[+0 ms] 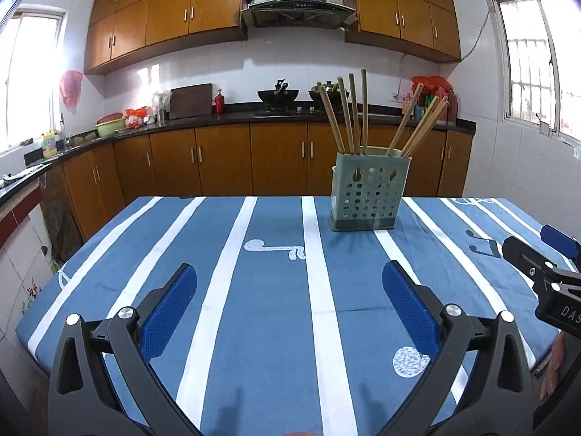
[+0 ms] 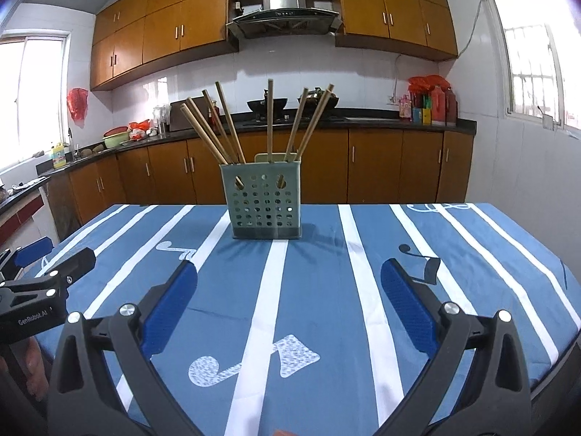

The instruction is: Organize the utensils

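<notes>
Right wrist view, nearest: right tool spread wide, empty, low over the striped cloth of the bench. Left wrist view: left tool likewise wide, holding nothing. Farther on, near the bench's far edge: perforated holder upright, wooden chopsticks fanned out inside in loose groups. Probably light, stiff, smooth, apt to roll or twist; best pinched across the upper shaft, clear of the neighbours. Holder likely light too, easily tipped.
</notes>
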Tool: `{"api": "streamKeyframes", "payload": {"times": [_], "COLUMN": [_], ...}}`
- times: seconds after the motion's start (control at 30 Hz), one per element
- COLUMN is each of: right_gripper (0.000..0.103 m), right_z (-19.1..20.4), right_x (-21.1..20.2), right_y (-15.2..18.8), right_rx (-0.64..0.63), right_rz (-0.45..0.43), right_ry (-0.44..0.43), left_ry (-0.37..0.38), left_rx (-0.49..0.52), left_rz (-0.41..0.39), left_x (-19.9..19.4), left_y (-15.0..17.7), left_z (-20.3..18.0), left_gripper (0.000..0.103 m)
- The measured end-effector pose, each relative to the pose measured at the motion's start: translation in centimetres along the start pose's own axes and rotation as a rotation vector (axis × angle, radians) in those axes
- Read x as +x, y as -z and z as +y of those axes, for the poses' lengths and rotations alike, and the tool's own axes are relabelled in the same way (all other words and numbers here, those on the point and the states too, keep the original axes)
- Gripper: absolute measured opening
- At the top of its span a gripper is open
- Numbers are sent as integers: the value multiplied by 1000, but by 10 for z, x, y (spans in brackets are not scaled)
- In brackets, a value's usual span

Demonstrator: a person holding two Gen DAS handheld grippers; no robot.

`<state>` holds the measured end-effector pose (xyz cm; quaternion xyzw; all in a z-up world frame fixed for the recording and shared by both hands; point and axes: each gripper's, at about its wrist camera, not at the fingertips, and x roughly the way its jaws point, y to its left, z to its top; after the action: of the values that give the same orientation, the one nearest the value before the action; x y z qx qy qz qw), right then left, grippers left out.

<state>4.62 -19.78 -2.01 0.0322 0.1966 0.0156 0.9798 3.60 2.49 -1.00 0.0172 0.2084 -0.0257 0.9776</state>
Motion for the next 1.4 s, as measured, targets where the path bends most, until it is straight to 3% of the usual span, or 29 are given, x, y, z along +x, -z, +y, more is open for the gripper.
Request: {"api": "streamKeyframes", "payload": {"times": [1.4], "right_gripper": [99], "right_z": [-8], "right_x": [3], "right_y": [12], "right_rx": [49], "right_rz": [24], "right_ry": [7], "left_ry": [28], "left_rx": [-1], "left_rz": [12], "left_x": [1], "left_y": [6], "left_z": [-7], "left_gripper": [101]}}
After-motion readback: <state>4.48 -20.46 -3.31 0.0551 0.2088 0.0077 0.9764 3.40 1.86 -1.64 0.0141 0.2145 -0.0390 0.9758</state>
